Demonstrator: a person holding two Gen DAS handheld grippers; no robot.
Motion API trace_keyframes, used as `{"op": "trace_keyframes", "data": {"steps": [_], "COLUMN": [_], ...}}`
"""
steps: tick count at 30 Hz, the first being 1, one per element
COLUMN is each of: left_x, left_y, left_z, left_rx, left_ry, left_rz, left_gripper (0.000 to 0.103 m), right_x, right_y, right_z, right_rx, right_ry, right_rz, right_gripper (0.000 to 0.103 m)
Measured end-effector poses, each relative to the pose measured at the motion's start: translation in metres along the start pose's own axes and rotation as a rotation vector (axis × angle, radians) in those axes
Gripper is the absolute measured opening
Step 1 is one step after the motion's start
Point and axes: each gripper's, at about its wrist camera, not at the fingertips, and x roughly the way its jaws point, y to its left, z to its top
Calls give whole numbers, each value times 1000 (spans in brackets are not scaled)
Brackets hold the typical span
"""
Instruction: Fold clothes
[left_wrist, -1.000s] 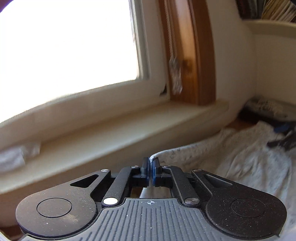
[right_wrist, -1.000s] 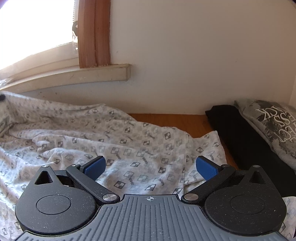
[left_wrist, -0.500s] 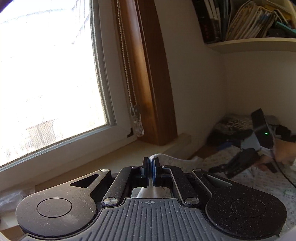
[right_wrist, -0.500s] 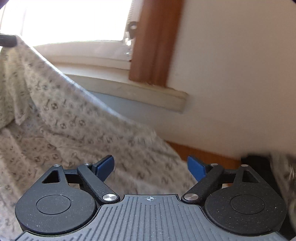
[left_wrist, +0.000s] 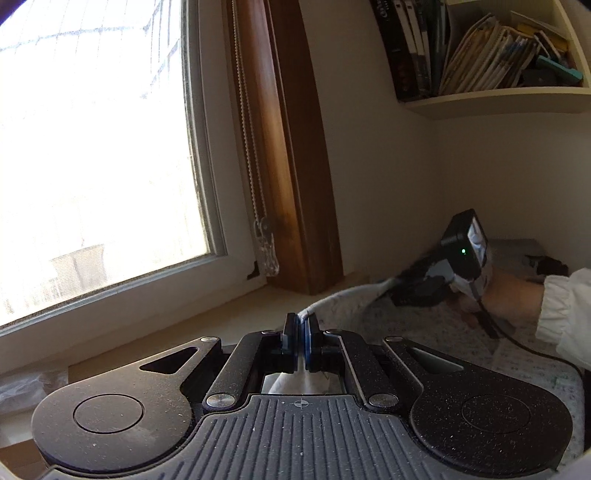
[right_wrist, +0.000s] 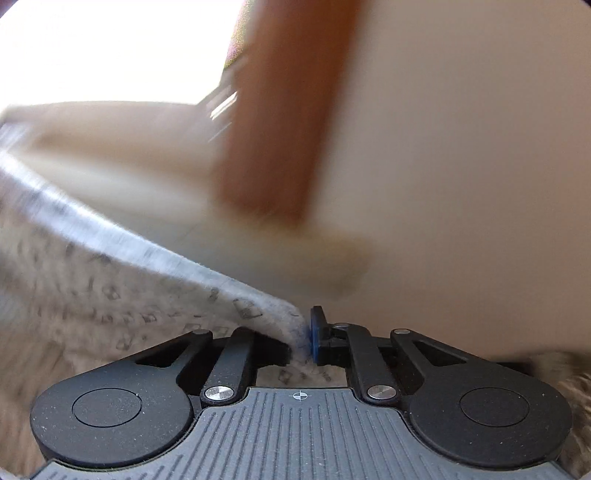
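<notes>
Both jaws closed on the patterned garment's hem (left_wrist: 343, 301): left gripper (left_wrist: 301, 338), right gripper (right_wrist: 304, 341), probably to spread it for folding.

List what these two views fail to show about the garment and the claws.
- Printed garment: right wrist view is motion-blurred, so its type is unreadable.
- Garment's lower part: cut off by the claw bodies in both views.
- Left claw: shut on a white hem; which corner is unclear.
- Right claw: blurred and partly behind the person's hand in the left wrist view.
- Folding surface: hidden under cloth.
</notes>
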Motion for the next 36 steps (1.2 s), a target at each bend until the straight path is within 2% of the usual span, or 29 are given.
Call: {"op": "trace_keyframes", "data": {"steps": [4,10,13,16,19,23,27,28,29,30,33,36], "left_x": [4,8,15,23,27,32,38,39,42,42,36,23], "left_y": [-12,-19,-22,-35,-53,-66,-75,-77,-80,-81,-75,-65], "left_z": [-7,-15,-24,-39,-58,-75,-86,-88,-89,-89,-86,-84], "left_rx": [5,17,-6,-17,-4,-21,-33,-34,-33,-33,-45,-61], "left_ry": [12,23,43,88,135,179,226,237,246,250,245,227], "left_rz": [-19,-43,-68,-131,-188,-232,-273,-282,-284,-287,-285,-266], "left_gripper": [3,3,3,3,3,3,4,4,5,7,7,21], "right_x": [-4,1,10,11,-1,-22,-41,-44,-49,-53,-68,-75], "right_y": [1,-1,1,-3,-13,-30,-42,-45,-49,-53,-62,-71], "right_z": [-5,-2,-3,-6,-10,-21,-41,-47,-52,-56,-68,-73], "right_rx": [-15,-61,-83,-79,-94,-145,-203,-218,-225,-231,-220,-157], "right_ry": [-17,-10,44,91,100,143,272,302,324,344,370,364], "right_rz": [-83,-144,-153,-133,-100,-52,31,40,40,38,76,88], "right_gripper": [12,12,12,13,17,17,19,25,43,49,52,54]}}
